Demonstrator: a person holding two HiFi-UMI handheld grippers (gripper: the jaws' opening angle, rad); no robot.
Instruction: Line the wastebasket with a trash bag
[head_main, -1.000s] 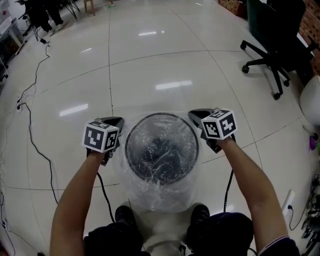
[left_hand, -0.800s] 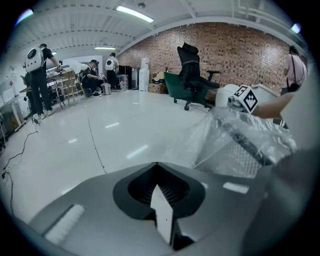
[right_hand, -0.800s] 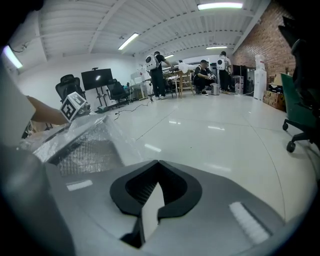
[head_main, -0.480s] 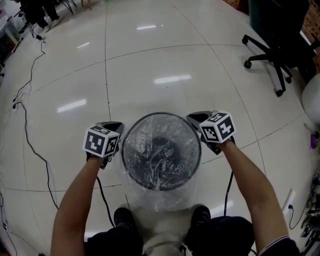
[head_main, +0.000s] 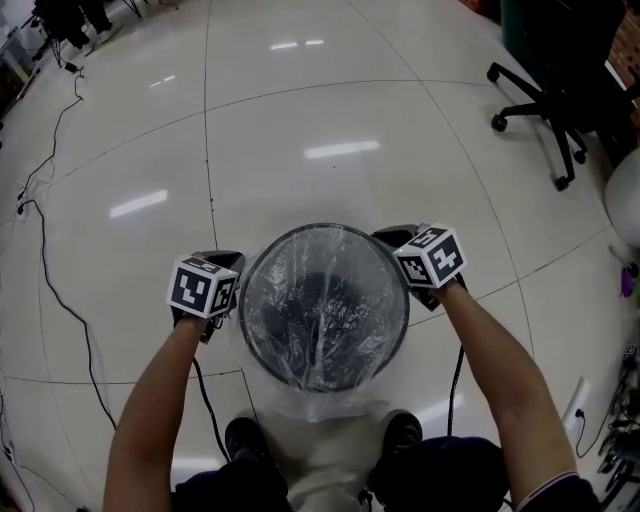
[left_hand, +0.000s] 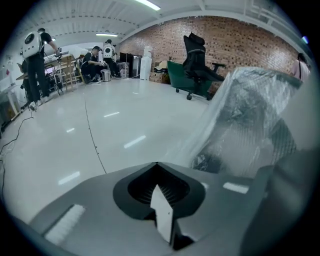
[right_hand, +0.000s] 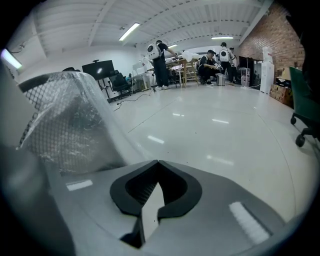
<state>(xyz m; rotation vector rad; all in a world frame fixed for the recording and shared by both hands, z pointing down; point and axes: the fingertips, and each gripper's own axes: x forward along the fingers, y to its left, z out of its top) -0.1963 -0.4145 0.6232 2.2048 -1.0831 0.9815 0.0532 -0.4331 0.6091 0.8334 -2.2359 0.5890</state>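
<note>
A round black mesh wastebasket (head_main: 324, 229) stands on the floor between my feet. A clear trash bag (head_main: 322, 402) is draped over it, sagging into the middle and hanging as a skirt outside the rim. My left gripper (head_main: 231, 260) sits at the basket's left side and my right gripper (head_main: 387, 238) at its right side. In the left gripper view the left gripper (left_hand: 156, 163) has its jaws closed, with the bag (left_hand: 235, 115) film running down to the tips from the basket (left_hand: 282, 142). In the right gripper view the right gripper (right_hand: 158, 161) is likewise closed, with the bag (right_hand: 92, 130) film reaching its tips.
A black office chair (head_main: 560, 100) stands at the far right and a cable (head_main: 48, 262) trails across the floor at the left. My shoes (head_main: 245, 436) are just behind the basket. People (left_hand: 35, 55) work at desks far across the room.
Both grippers have sunk beside the basket. The bag's skirt, which spread wide around the rim, now lies closer against the basket's sides.
</note>
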